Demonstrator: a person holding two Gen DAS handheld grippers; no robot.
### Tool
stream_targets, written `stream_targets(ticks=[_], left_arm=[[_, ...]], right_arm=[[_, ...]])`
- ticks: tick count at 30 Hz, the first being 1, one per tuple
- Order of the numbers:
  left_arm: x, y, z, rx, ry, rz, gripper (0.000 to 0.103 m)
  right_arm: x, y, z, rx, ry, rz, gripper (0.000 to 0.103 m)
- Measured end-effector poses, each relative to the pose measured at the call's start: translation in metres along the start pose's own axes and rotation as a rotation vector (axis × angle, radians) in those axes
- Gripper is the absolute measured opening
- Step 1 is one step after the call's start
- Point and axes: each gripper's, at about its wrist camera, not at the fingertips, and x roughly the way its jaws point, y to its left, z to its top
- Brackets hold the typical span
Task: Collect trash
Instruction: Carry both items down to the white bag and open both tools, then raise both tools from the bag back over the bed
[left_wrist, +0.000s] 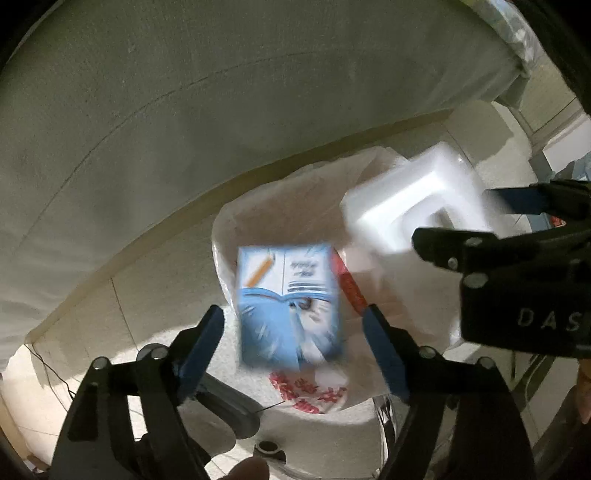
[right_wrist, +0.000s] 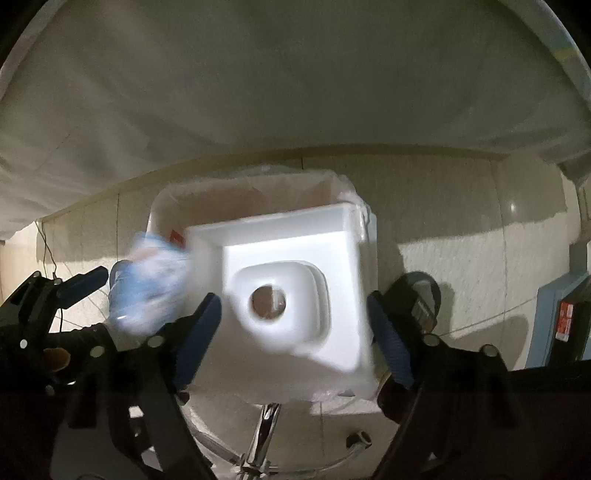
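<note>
Above the white bag-lined bin (right_wrist: 343, 192), both grippers gape empty: the left gripper (left_wrist: 293, 345) around a blurred blue-and-white cardboard box (left_wrist: 288, 306), the right gripper (right_wrist: 293, 332) around a white moulded foam block (right_wrist: 291, 280). Both look light; the foam seems crumbly, best pinched across its rim.

Legible text: one partial marking only.
"DAS" in pale letters on the right gripper (left_wrist: 491, 218) body; red print on the bag (left_wrist: 310, 395) and blue box (left_wrist: 288, 306) unreadable.
</note>
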Motion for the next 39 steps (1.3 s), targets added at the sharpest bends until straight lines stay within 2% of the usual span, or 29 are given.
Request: stream_targets(ticks=[3, 10, 13, 29, 31, 36, 39], left_arm=[[0.001, 0.002, 0.004, -0.003, 0.005, 0.006, 0.085], [0.007, -0.001, -0.013, 0.007, -0.007, 0.017, 0.086], [-0.003, -0.007, -0.023, 0.009, -0.017, 0.022, 0.086], [-0.037, 0.003, -0.018, -0.036, -0.105, 0.060, 0.091], [-0.041, 0.003, -0.018, -0.034, -0.117, 0.080, 0.095], [-0.057, 0.009, -0.020, -0.070, -0.138, 0.092, 0.095], [-0.073, 0.014, -0.020, -0.095, -0.176, 0.101, 0.095]], right_arm=[[0.003, 0.001, 0.000, 0.007, 0.004, -0.003, 0.084], [-0.002, -0.002, -0.003, 0.033, -0.011, 0.001, 0.085], [-0.006, -0.002, -0.004, 0.044, -0.012, 0.003, 0.085], [-0.037, -0.005, -0.013, 0.062, -0.068, 0.053, 0.085], [-0.045, -0.004, -0.014, 0.060, -0.084, 0.059, 0.085], [-0.065, -0.002, -0.016, 0.055, -0.124, 0.059, 0.085], [-0.077, -0.001, -0.016, 0.055, -0.158, 0.068, 0.085]])
